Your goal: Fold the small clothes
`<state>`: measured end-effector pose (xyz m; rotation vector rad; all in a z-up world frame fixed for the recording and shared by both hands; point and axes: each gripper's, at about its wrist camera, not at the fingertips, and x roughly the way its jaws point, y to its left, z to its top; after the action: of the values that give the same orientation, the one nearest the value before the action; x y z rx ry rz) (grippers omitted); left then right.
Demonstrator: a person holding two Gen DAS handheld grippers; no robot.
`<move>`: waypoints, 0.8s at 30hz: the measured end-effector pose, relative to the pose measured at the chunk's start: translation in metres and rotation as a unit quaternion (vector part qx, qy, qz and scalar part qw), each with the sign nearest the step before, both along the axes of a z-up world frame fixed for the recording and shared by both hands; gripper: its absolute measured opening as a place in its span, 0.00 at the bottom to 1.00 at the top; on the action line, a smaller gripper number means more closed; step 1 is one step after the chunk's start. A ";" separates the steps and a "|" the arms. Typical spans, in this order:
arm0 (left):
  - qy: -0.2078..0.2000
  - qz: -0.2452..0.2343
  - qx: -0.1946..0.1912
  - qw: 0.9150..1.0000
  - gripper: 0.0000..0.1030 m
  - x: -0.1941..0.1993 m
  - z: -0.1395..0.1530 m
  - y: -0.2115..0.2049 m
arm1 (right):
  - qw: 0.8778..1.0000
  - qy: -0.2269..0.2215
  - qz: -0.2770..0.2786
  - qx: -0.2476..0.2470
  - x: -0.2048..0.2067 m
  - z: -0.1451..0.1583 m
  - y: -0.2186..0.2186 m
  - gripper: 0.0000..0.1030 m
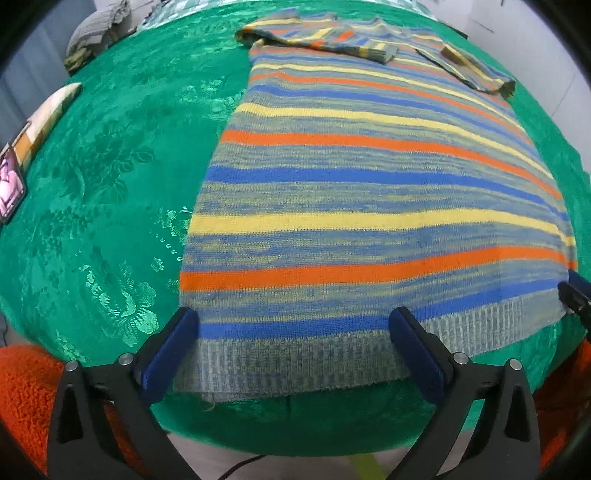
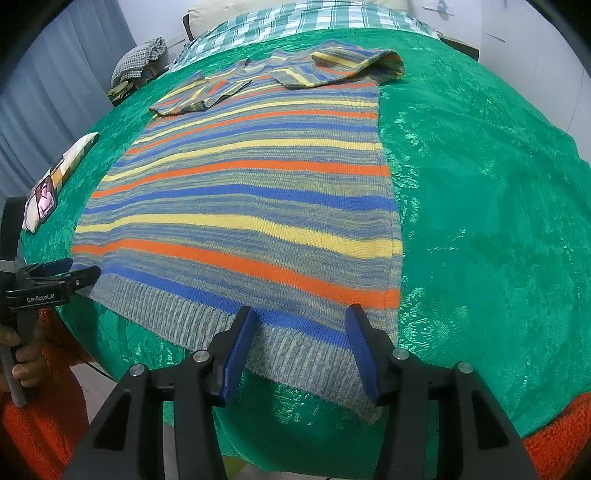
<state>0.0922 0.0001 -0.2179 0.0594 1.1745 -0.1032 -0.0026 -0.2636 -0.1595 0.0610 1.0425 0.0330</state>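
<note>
A knitted sweater [image 1: 369, 192] with blue, yellow and orange stripes lies flat on the green tablecloth [image 1: 110, 166], its ribbed hem [image 1: 295, 358] at the near edge. Both sleeves [image 2: 332, 62] are folded in across the chest at the far end. My left gripper [image 1: 291, 328] stands wide open over the hem's left corner, its fingers on either side of flat fabric. My right gripper [image 2: 303, 314] is about half open over the hem's right corner [image 2: 369, 369], and the cloth between its blue pads [image 2: 240, 350] is not pinched. Each gripper shows at the edge of the other's view: the right gripper [image 1: 572, 291] and the left gripper [image 2: 74, 273].
A phone on a booklet [image 2: 46, 199] lies at the table's left edge. A grey cloth heap [image 2: 136, 62] and a plaid cover [image 2: 295, 22] are at the back. The person's orange fuzzy sleeves [image 1: 22, 387] flank the near edge. Bare green cloth spreads right of the sweater [image 2: 480, 221].
</note>
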 end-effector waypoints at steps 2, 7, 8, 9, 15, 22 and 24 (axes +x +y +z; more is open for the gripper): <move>0.000 0.001 0.001 1.000 0.99 0.000 0.001 -0.001 | 1.000 0.000 0.000 0.000 0.000 0.000 0.000 0.50; 0.000 0.000 0.000 1.000 1.00 0.000 0.001 -0.002 | 1.000 0.000 0.000 0.000 0.000 0.000 0.000 0.51; 0.000 0.000 0.001 1.000 1.00 0.000 0.001 -0.002 | 1.000 0.000 0.000 -0.001 0.000 0.000 0.000 0.51; -0.001 0.000 0.000 1.000 0.99 -0.001 0.001 -0.003 | 1.000 0.000 0.001 -0.002 0.000 0.000 0.000 0.51; -0.006 0.023 -0.049 0.999 0.98 -0.017 0.029 0.019 | 0.999 0.032 0.008 -0.010 -0.003 0.020 0.002 0.52; -0.139 0.120 -0.066 0.981 0.98 -0.030 0.081 0.074 | 0.993 -0.035 0.060 -0.093 0.014 0.114 -0.020 0.58; -0.138 0.139 -0.063 0.979 0.98 -0.026 0.076 0.080 | 0.985 -0.047 0.093 -0.139 0.042 0.126 -0.015 0.59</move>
<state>0.0659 0.0796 -0.1415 -0.1969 0.8866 0.0752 0.0398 -0.2783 -0.0333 -0.2899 0.9479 0.0585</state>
